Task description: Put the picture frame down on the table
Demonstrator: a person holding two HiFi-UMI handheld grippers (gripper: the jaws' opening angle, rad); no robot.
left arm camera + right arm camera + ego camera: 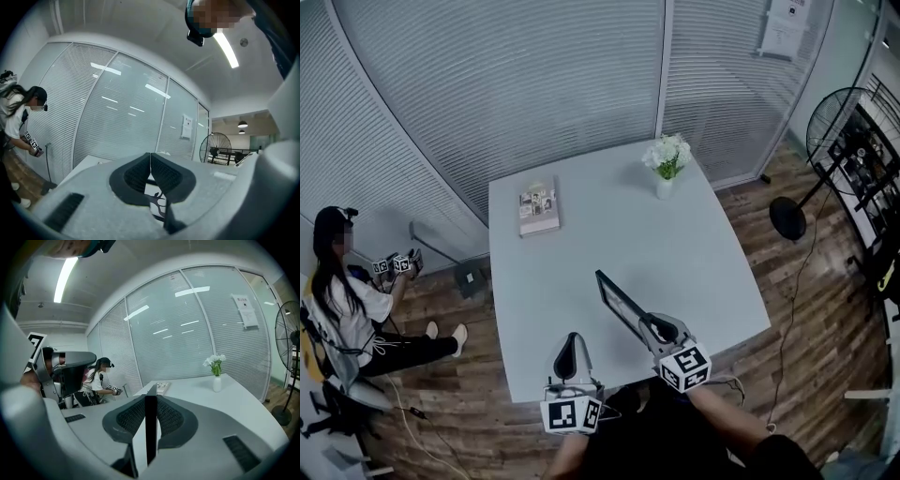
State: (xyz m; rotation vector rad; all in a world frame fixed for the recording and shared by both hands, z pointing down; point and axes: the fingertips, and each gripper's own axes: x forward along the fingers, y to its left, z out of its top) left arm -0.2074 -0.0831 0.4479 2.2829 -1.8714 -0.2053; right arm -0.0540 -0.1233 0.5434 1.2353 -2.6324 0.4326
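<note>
- The frame (622, 300) is at the lower centre of the head view, over the near part of the table (609, 244), with one end gripped and the rest slanting up and to the left.
- The right hand-held gripper (649, 324) is clamped on the frame's thin edge, one pad on each face.
- The left hand-held gripper (571, 339) is at lower centre-left, its jaws together with nothing between them.
- A book (538, 207) lies at the table's far left and a vase of flowers (666, 165) stands at the far right.
- A seated person (345, 302) is at the left edge.
</note>
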